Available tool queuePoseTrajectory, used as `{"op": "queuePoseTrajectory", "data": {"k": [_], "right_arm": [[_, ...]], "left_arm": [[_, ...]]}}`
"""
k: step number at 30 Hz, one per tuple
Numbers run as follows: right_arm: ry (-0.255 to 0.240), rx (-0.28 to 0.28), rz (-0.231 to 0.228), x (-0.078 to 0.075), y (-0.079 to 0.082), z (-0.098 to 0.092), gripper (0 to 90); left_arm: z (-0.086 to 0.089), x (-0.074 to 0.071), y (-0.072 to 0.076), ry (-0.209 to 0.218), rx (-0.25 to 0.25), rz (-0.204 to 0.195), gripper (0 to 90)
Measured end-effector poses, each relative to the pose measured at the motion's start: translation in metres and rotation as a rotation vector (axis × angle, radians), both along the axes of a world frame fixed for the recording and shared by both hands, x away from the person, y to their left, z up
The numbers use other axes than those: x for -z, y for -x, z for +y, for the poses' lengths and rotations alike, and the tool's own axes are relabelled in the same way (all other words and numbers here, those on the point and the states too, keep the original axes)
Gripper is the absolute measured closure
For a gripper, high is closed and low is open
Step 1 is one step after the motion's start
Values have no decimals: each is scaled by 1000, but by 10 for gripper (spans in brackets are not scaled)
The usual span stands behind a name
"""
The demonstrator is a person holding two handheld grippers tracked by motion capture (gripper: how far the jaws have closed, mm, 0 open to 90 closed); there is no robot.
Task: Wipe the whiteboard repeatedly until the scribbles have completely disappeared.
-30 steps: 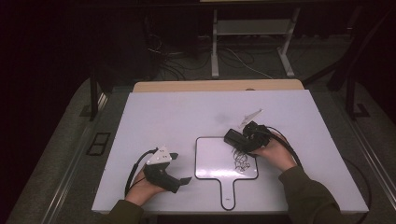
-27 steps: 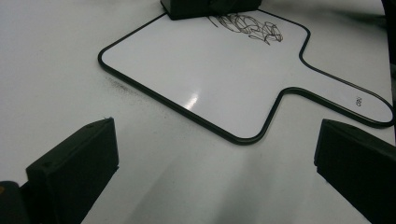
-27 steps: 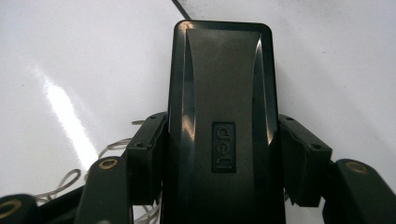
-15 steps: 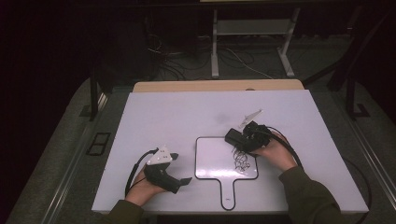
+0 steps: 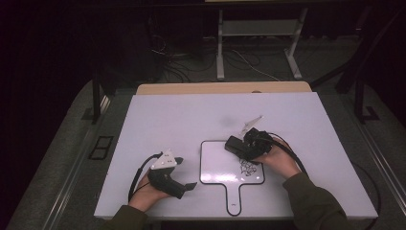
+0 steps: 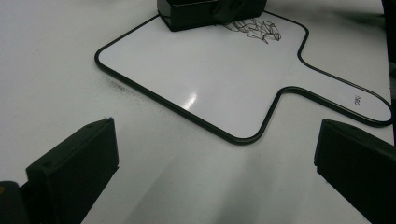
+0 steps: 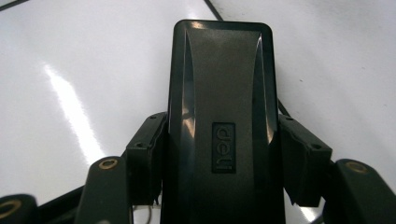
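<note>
On whiteboard [image 5: 218,163], eraser [image 7: 219,121] lengthwise along tool [image 7: 219,158]

The surface [image 5: 191,120] is seen as plain white, edged at the far side by a pale wooden strip [image 5: 222,88]. The paddle-shaped whiteboard [image 6: 205,70] is white with a thin black border — a black scribble [image 6: 254,29] is drawn across one part of it. The eraser [image 7: 219,112] is black and glossy, with a small embossed logo panel. Both tongs — left [image 6: 217,154] and right [image 7: 219,158] — are black; a light grey plate [image 5: 165,160] is carried on the left one. The sleeve [image 5: 316,203] is dark olive.
</note>
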State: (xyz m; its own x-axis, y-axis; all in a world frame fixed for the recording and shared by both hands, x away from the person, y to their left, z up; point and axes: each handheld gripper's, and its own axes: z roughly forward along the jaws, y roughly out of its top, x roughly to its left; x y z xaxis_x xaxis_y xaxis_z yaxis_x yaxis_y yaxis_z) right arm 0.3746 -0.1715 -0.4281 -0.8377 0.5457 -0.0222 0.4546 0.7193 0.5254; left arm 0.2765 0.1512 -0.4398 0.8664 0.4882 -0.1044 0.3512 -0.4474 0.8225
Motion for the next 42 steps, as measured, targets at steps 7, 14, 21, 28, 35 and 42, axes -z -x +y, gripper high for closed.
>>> {"op": "queuePoseTrajectory", "data": {"k": [7,14,21,28,35,42], "right_arm": [[5,-9,6,-1,2,5,383],[16,25,7,-1,-3,-4,384],[25,89,9,-2,-8,-17,384],[22,117,14,-2,-11,-27,383],[31,96,13,-2,-6,-18,384],[36,33,15,-3,4,-6,384]], "left_arm": [[0,0,1,4,0,0,0],[0,0,1,3,1,0,0],[1,-1,1,2,2,-2,0],[0,-1,1,3,0,0,0],[0,-1,1,-1,5,-2,0],[0,-1,1,1,2,-1,0]]}}
